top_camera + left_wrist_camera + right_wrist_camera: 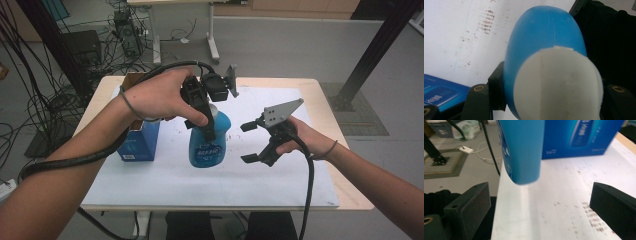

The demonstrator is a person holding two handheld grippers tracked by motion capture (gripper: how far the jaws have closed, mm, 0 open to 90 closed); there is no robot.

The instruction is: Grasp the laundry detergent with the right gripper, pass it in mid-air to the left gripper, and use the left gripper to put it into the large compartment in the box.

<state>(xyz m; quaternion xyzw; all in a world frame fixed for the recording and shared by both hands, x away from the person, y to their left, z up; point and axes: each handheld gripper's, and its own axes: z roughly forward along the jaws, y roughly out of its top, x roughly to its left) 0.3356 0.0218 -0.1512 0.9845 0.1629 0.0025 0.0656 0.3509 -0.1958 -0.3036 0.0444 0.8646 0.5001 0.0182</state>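
Blue bottle (pixel 209 142) held upright at worktop (pixel 280 185) centre by left gripper (pixel 206 122), fingers clamped on its neck under white cap (pixel 559 85). Right gripper (pixel 254 142) held just right of bottle, fingers spread wide, nothing between. Risk judged: bottle could be tipped or slip if struck sideways by right gripper. Count: one bottle, one blue box (pixel 140 142) at left, two grippers.

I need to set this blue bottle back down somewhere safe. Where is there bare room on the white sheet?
The white sheet is bare along its near edge, in front of the blue bottle and blue box, and across its far right corner beyond the right gripper. It is crowded at the left, where the box, the bottle and the left gripper sit close together.
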